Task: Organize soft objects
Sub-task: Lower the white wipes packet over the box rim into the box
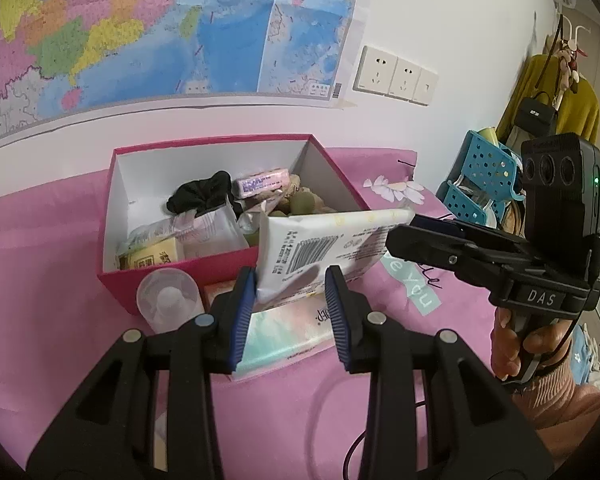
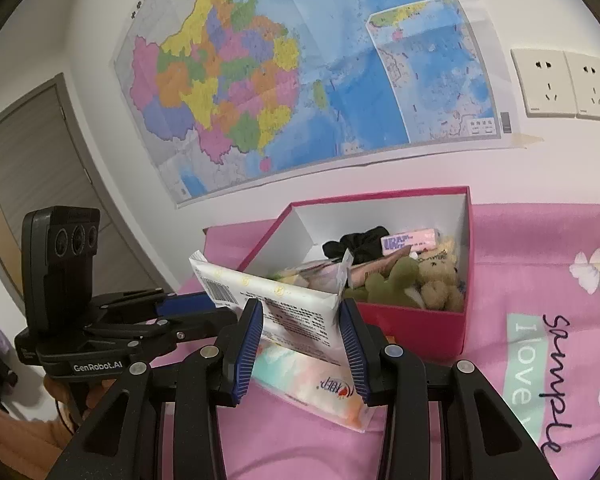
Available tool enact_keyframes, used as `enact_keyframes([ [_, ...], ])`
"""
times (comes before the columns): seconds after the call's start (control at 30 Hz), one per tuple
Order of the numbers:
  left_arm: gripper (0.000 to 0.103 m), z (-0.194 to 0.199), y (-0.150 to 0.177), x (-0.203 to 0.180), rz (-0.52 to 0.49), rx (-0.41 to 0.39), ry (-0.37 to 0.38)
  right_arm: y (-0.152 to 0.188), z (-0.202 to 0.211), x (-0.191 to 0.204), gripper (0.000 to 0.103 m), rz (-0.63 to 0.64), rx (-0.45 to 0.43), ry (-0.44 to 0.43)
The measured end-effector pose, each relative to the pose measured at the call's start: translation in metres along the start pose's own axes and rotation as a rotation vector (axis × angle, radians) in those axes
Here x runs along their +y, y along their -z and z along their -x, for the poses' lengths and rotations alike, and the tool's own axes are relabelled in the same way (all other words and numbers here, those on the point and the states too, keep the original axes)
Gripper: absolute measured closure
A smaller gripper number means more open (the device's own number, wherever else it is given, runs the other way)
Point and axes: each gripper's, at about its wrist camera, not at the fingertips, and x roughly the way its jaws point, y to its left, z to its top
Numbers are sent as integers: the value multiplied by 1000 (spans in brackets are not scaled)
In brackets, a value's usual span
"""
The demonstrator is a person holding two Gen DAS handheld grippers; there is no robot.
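Note:
A white tissue pack [image 1: 324,244] with a barcode is held in the air between both grippers, over the near rim of the pink box [image 1: 180,274]. My left gripper [image 1: 290,284] is shut on one end of it. My right gripper [image 2: 302,312] is shut on the other end of the pack [image 2: 284,300]. The box [image 2: 416,320] holds a black scrunchie [image 1: 202,196], a pink tissue packet [image 1: 262,182], plush toys [image 2: 420,284] and several wrapped packs. A pastel tissue pack [image 1: 284,332] lies on the pink sheet under the grippers; it also shows in the right wrist view [image 2: 320,384].
A clear plastic cup [image 1: 168,300] stands beside the box's front. A blue perforated basket [image 1: 480,176] sits at the right edge of the bed. A map and sockets [image 1: 396,76] are on the wall behind. A cable [image 1: 332,400] runs over the sheet.

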Motion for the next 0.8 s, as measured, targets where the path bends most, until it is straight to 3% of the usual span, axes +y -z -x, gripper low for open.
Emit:
enact_keyframes([
  [0.8, 66, -13, -15, 3, -7, -10, -20, -17, -9, -10, 63, -5, -18, 11],
])
